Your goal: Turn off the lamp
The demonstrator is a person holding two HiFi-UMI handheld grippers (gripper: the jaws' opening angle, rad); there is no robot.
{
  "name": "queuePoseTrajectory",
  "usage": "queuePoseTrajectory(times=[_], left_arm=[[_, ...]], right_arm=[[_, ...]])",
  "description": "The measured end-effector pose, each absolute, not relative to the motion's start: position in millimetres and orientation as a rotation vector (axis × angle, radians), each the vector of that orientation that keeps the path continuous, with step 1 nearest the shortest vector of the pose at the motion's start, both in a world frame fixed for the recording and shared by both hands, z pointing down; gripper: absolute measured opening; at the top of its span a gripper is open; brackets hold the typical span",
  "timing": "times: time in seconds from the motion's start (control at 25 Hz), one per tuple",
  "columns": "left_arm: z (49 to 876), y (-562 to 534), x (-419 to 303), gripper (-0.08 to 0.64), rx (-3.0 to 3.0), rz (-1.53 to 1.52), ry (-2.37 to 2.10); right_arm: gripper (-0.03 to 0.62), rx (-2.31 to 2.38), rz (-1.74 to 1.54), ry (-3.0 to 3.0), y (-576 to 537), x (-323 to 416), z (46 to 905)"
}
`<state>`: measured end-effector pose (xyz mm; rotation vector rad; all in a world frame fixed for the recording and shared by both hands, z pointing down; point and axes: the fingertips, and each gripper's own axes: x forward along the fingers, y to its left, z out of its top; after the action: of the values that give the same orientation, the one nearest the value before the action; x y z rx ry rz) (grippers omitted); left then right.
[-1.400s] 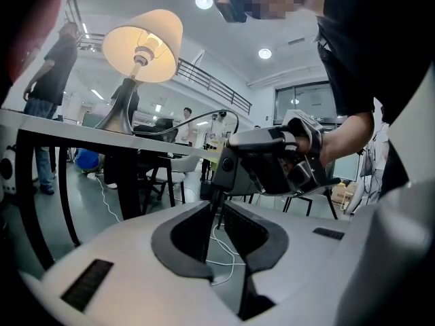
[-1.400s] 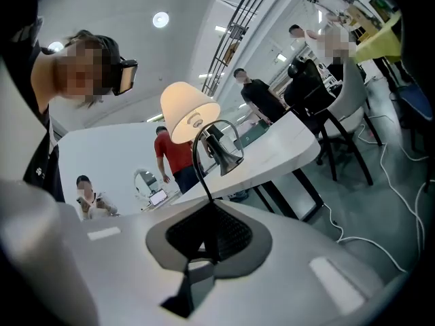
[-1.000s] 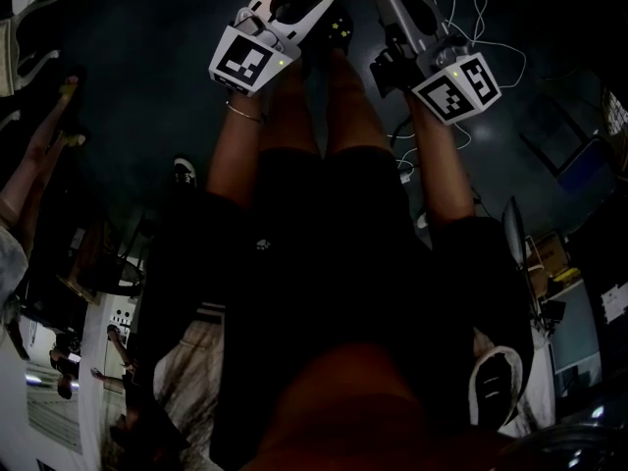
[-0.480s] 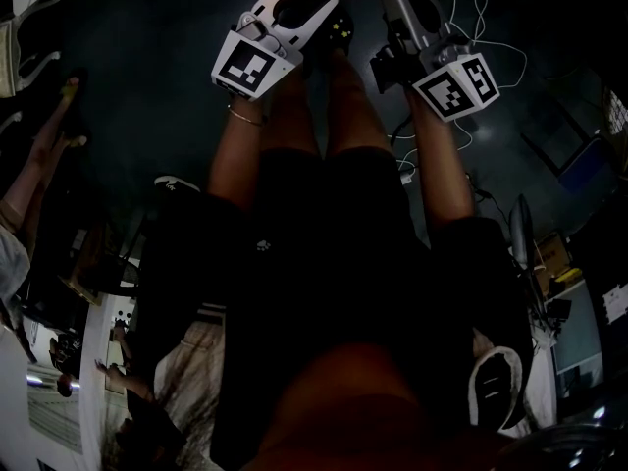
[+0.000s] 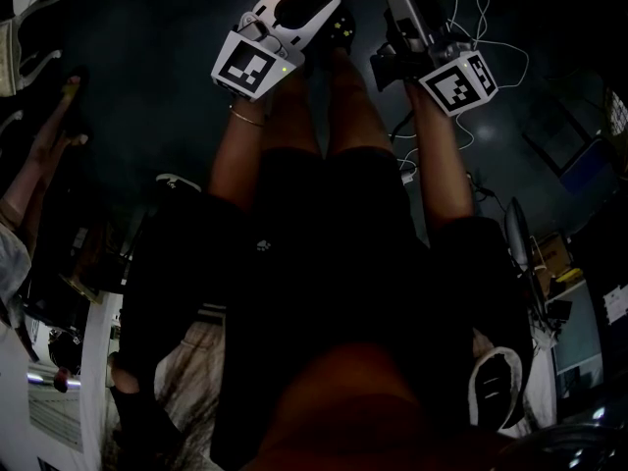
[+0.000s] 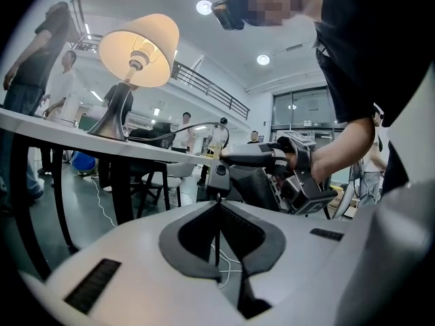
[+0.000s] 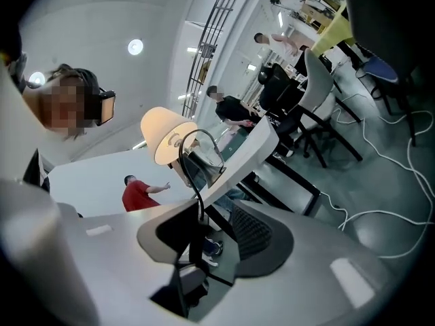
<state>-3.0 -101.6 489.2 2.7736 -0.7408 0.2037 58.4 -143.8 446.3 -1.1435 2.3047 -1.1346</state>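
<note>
The lamp (image 6: 139,46) stands lit on a table (image 6: 61,129) at the left of the left gripper view; its shade (image 7: 166,136) also glows in the right gripper view. Its black cord (image 6: 217,229) runs down through my left gripper (image 6: 219,208), which is shut on it. Just above sits the cord's inline switch (image 6: 217,176). My right gripper (image 6: 228,159) reaches in level from the right. The switch (image 7: 209,248) lies between its jaws, which are opening, the pads apart from it. In the dark head view both grippers (image 5: 294,8) (image 5: 407,13) are held out over my legs.
Several people stand round the room. Chairs (image 7: 319,107) and white cables (image 7: 401,155) on the floor lie beyond the table (image 7: 253,156). The table's dark legs (image 6: 58,202) stand at the left.
In the head view the right gripper's marker cube has rolled slightly. The left gripper has stayed put. A bystander's foot at the left has shifted.
</note>
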Motion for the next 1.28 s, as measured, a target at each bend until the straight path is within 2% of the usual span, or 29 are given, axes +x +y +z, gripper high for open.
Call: queuePoseTrajectory(times=[0.16,0.8,1.28], left_arm=[[489.7,-100.7,-1.5,0.017,2.768,0.195,-0.734],[485.7,-102.8,2.6,0.017,2.761,0.163,-0.714],[483.3,-102.3,3.3,0.017,2.762,0.157,-0.717]], right_arm=[[0.152,-1.129,-1.160,2.248,-144.0,65.9,450.2],[0.152,-0.982,-1.238,2.232,-135.5,41.9,457.2],[0.101,-0.968,-1.200,2.268,-134.9,39.3,453.0]])
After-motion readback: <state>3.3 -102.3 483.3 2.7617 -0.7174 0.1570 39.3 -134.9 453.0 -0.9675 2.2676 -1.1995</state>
